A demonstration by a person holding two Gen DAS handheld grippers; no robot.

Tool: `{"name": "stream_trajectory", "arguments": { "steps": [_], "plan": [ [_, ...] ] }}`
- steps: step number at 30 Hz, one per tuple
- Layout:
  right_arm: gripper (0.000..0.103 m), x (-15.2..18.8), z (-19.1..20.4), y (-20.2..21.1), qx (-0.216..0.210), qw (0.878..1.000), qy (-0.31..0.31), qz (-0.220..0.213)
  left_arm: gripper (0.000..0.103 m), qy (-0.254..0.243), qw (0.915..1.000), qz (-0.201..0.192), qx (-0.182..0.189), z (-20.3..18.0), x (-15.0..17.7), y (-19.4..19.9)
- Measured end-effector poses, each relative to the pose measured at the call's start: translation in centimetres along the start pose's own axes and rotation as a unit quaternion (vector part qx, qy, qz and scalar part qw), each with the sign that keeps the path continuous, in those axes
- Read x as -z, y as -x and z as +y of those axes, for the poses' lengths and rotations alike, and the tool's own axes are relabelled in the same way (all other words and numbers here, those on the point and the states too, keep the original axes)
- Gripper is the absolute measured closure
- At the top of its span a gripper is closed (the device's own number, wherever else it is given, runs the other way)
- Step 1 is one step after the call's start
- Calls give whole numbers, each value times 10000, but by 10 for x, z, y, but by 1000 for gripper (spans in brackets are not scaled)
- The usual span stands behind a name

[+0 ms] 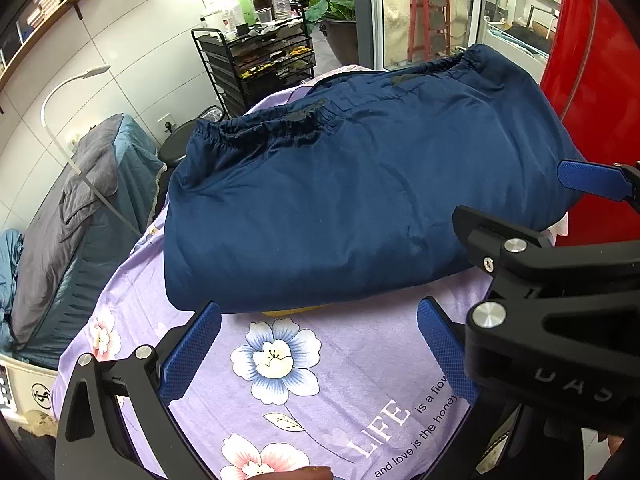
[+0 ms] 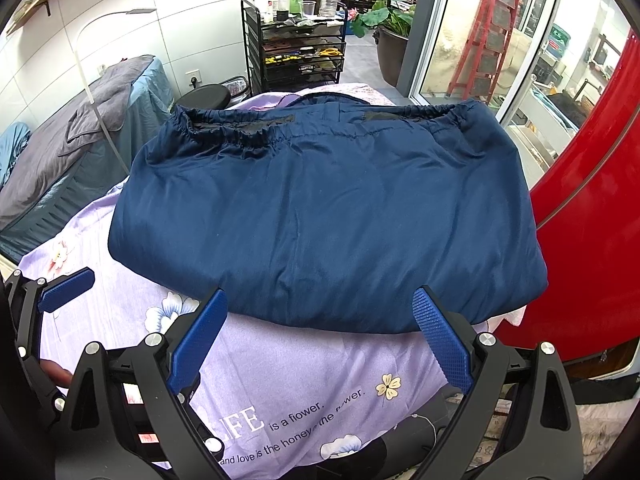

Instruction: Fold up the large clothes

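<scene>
Jaws spread on left gripper (image 1: 320, 312) and right gripper (image 2: 322, 298), both empty, poised at near edge of navy garment (image 2: 320, 216). Garment folded into thick slab on lilac floral sheet (image 2: 312, 364); fabric smooth, slightly glossy, elastic hem gathered at far side. Probably late in folding: next, pinch near corners, carry fold over. Yellow patch (image 1: 296, 311) beneath edge, unclear.

White tiled wall (image 2: 208, 32), black drawer trolley (image 2: 300, 52), glass doors (image 2: 460, 40), daylight.

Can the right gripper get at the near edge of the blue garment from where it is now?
Probably yes. The right gripper is open, its fingertips right at the folded near edge of the blue garment, with only the purple sheet beneath. The left gripper sits off to the side.
</scene>
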State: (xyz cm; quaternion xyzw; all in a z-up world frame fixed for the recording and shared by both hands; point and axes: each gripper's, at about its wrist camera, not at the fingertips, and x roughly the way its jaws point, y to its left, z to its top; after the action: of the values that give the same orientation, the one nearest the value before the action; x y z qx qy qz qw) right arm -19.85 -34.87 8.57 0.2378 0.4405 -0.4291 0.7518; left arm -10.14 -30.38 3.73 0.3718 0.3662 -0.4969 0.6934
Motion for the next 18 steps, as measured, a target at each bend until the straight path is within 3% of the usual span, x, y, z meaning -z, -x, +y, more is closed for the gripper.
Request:
{"name": "stream_trajectory", "arguments": {
  "steps": [18],
  "plan": [
    [11,2,-1,0,9,10000,-33,10,7,20,10000,-30,-69,1,-2,1]
  ]
}}
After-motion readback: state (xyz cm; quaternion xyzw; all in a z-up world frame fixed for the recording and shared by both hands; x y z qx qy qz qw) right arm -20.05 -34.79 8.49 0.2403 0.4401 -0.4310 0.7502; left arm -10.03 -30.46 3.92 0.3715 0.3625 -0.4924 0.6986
